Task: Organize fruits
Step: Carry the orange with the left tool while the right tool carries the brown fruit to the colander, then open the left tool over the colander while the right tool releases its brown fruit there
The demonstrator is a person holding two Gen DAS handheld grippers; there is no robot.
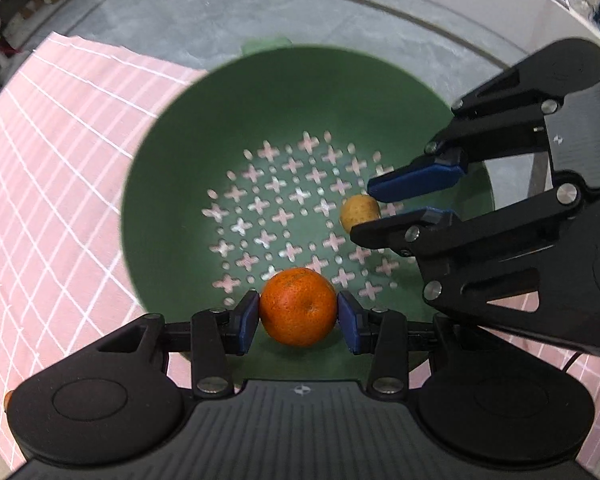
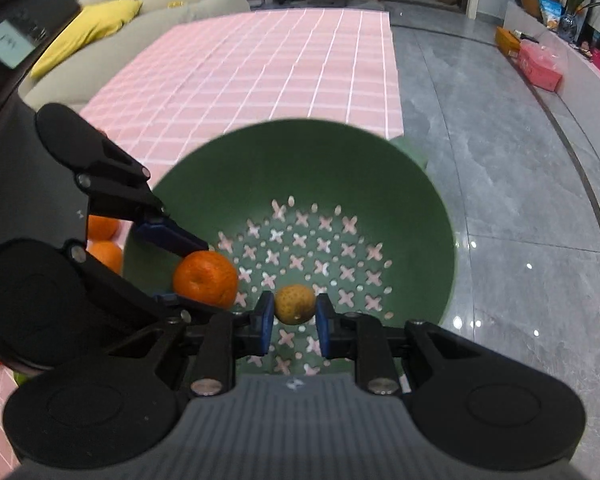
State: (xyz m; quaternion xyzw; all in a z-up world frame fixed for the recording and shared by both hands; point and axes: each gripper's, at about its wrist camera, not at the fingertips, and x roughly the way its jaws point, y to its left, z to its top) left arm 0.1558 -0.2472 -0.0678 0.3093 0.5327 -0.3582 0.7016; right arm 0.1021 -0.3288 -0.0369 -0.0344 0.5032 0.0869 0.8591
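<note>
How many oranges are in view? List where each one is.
3: one orange in the left gripper over the green strainer; two oranges on the cloth outside it. Others may be hidden.

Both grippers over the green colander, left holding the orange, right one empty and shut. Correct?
Not quite: the right gripper isn't empty. It is shut on a small yellow-brown fruit, as the right wrist view shows. The left gripper does hold the orange over the green colander.

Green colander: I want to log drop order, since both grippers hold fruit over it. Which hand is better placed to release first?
Probably right: the right gripper holds its small yellow fruit nearer the colander's middle; the left gripper's orange sits by the near wall.
</note>
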